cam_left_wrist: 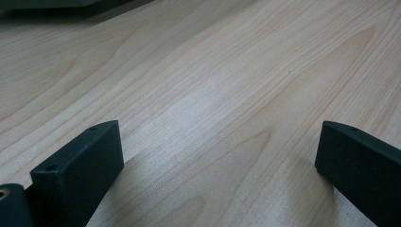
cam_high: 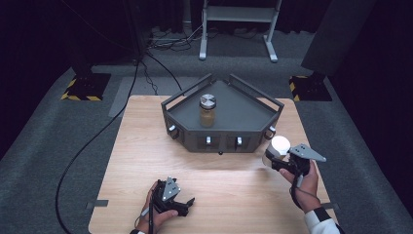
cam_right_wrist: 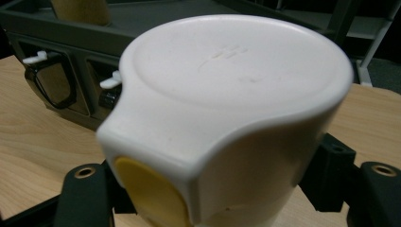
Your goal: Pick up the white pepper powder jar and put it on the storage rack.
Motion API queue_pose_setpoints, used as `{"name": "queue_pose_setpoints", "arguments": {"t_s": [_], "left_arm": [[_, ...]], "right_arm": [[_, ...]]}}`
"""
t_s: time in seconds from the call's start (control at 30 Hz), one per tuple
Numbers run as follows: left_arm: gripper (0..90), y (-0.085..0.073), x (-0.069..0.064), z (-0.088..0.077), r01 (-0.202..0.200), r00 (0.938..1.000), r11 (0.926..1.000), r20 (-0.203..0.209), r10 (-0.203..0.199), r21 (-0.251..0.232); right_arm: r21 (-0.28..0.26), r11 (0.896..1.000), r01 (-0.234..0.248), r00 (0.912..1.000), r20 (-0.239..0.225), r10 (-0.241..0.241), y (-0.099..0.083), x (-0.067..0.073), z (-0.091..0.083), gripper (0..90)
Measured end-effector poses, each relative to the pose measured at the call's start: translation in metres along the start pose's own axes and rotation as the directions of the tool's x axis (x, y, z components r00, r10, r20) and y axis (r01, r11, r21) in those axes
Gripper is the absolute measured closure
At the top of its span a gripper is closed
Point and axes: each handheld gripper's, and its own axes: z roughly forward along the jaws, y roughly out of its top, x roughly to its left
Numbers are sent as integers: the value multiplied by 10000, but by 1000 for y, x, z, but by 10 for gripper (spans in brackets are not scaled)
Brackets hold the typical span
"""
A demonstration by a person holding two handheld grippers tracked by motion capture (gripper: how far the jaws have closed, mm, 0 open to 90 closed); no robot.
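Nearest the camera, the left gripper rested at the near edge of the wooden table, held in the person's left hand. In the left gripper view its two black jaws stood wide apart over bare wood, with nothing between them.

Toward the right edge of the table, the right gripper was clamped on a white container with a flat white lid. In the right gripper view the container sat between the jaws, with a yellow patch low on its side. It was held just off the near right corner of the grey tray, apart from it, and seemed to be clear of the tabletop.

The tray stood at the middle of the far half of the table. On its floor, toward the near left part, stood a jar with a metal lid and tan contents.

The step in hand looked to be carrying the white container to the tray. To do it well, the grip should be kept firm and the container upright, since the hold was low on a smooth, rounded wall and a tilt might let it slip. It should be lifted high enough to pass over the tray's raised rim, then lowered onto the open floor to the right of the jar, well apart from it, before the jaws were eased open.
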Motion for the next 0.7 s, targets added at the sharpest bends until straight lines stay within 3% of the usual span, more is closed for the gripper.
{"name": "queue_pose_setpoints", "arguments": {"t_s": [0.33, 0.7], "left_arm": [[17, 0, 0, 0, -18, 10000, 10000, -3, 18, 7], [17, 0, 0, 0, -12, 10000, 10000, -3, 12, 6]], "right_arm": [[63, 9992, 392, 9992, 57, -392, 43, 6, -6, 301], [50, 9988, 486, 9988, -98, -486, 75, 9, -3, 301]]}}
